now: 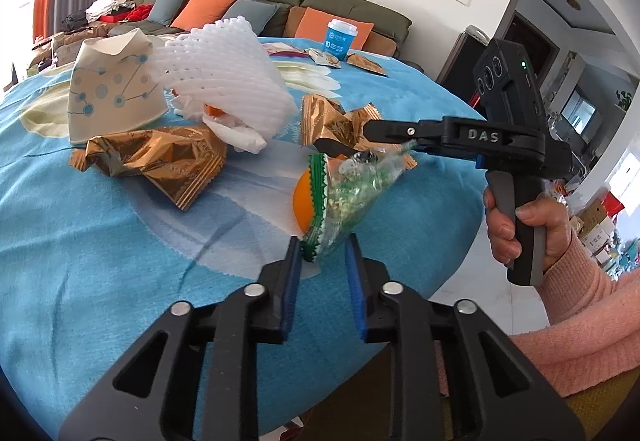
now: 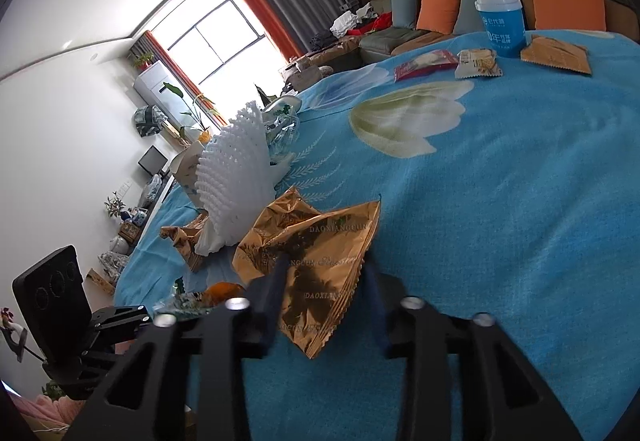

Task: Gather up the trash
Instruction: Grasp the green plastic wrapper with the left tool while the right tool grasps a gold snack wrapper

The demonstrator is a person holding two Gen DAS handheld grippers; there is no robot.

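- A clear, green-edged wrapper [image 1: 347,197] lies crumpled on the blue tablecloth [image 1: 100,241], against an orange [image 1: 303,201].
- The left gripper [image 1: 323,245] has its jaws narrowed around the wrapper's lower corner; contact is unclear.
- The right gripper [image 2: 326,273] straddles a creased gold wrapper [image 2: 316,261]; grip uncertain.

A round tabletop [image 1: 100,241] under a blue flowered cloth carries crumpled gold wrappers [image 1: 160,161], white foam netting [image 1: 224,81], a paper cup on its side [image 1: 112,89] and a green-edged clear wrapper [image 1: 344,193] near its middle; a blue cup [image 2: 502,25] and flat snack packets [image 2: 478,67] sit by the far edge.
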